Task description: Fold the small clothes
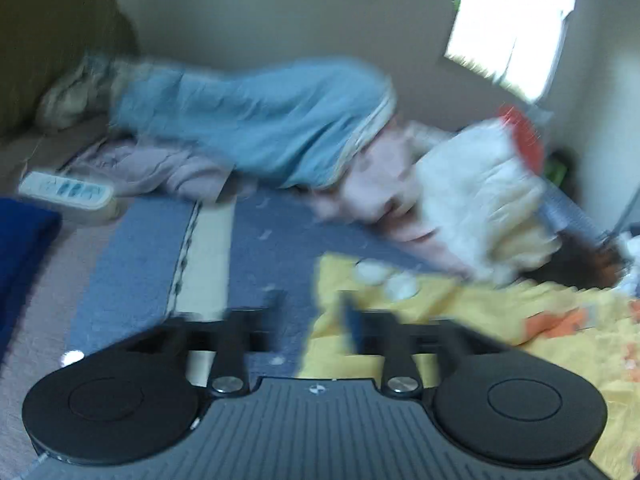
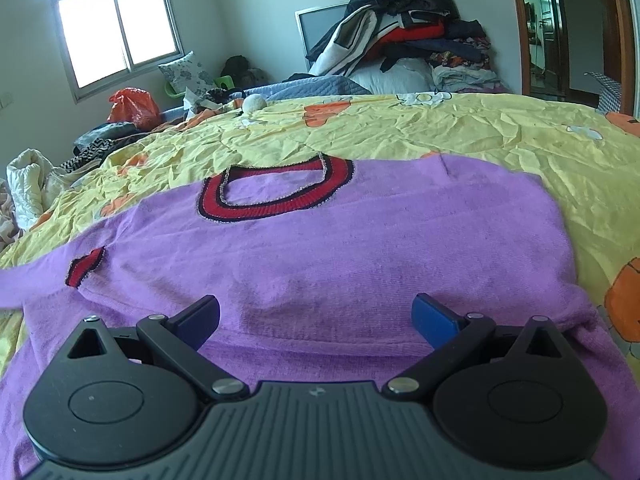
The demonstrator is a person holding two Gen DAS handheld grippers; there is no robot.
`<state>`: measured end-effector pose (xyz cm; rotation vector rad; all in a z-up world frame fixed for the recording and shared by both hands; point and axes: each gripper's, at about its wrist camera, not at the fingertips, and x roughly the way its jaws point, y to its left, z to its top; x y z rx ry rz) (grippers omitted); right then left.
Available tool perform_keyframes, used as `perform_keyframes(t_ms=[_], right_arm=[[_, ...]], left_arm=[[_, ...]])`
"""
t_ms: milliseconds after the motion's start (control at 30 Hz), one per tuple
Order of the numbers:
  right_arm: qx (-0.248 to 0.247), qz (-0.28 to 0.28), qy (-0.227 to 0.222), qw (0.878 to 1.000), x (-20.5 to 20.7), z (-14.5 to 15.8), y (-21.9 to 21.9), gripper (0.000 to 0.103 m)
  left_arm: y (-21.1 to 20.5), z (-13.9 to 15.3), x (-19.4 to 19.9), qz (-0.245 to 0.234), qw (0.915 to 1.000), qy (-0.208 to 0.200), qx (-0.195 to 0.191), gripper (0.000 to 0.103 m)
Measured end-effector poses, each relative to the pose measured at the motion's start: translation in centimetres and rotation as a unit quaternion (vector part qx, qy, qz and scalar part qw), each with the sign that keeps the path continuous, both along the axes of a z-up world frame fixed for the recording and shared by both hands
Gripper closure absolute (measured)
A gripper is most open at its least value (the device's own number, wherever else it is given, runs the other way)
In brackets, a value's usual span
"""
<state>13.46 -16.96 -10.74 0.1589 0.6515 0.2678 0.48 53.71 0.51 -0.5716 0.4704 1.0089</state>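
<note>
Knitwear like this purple sweater (image 2: 320, 248) is soft, light and a little stretchy, so I judge it will sag and drag if lifted by one point only; good places to take hold are the folded-in sleeve with the red cuff (image 2: 85, 266) on the left, or the hem edge near the camera. It lies flat on the yellow bedsheet (image 2: 400, 132), red-and-black collar (image 2: 276, 192) away from the camera. The right gripper (image 2: 316, 318) hovers over the lower part of it, fingers wide apart and empty. The left gripper (image 1: 312, 312), in a blurred view, has its fingers somewhat apart with nothing between them, over the sheet edge and a blue-grey mat (image 1: 128, 264). Around it are a power strip (image 1: 66, 192), blue (image 1: 256, 120) and pink clothes (image 1: 376, 188) and a white padded garment (image 1: 476, 200); nothing lies on the sweater itself.
</note>
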Motion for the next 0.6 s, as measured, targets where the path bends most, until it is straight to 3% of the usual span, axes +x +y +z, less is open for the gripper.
perform_keyframes(t_ms=[67, 133, 167, 233, 333, 367, 467, 600], right_arm=[[0.001, 0.0, -0.001, 1.0, -0.1, 0.0, 0.0, 0.0], [0.004, -0.002, -0.002, 1.0, -0.2, 0.0, -0.1, 0.0], [0.004, -0.003, -0.002, 1.0, -0.2, 0.0, -0.1, 0.0], [0.003, -0.002, -0.002, 1.0, -0.2, 0.0, -0.1, 0.0], [0.003, 0.002, -0.002, 1.0, -0.1, 0.0, -0.1, 0.0], [0.003, 0.004, -0.002, 1.0, -0.1, 0.0, -0.1, 0.0], [0.002, 0.006, -0.002, 1.0, -0.2, 0.1, 0.0, 0.0], [0.004, 0.006, -0.006, 1.0, -0.4, 0.1, -0.1, 0.0]], left_arm=[[1.0, -0.9, -1.7, -0.03, 0.9945, -0.073, -0.07, 0.047], [-0.1, -1.6, -2.9, -0.071, 0.9871, -0.097, -0.106, 0.049], [-0.9, -2.4, -3.9, -0.093, 0.9789, -0.121, -0.135, 0.049], [-2.3, -4.7, -5.6, -0.118, 0.9544, -0.178, -0.209, 0.049], [-3.6, -8.4, -6.4, -0.116, 0.9343, -0.2, -0.272, 0.049], [-3.7, -9.4, -6.5, -0.111, 0.9287, -0.215, -0.281, 0.049], [-3.5, -10.8, -6.2, -0.079, 0.9288, -0.22, -0.288, 0.052], [-2.5, -11.4, -6.0, -0.049, 0.9196, -0.264, -0.287, 0.055]])
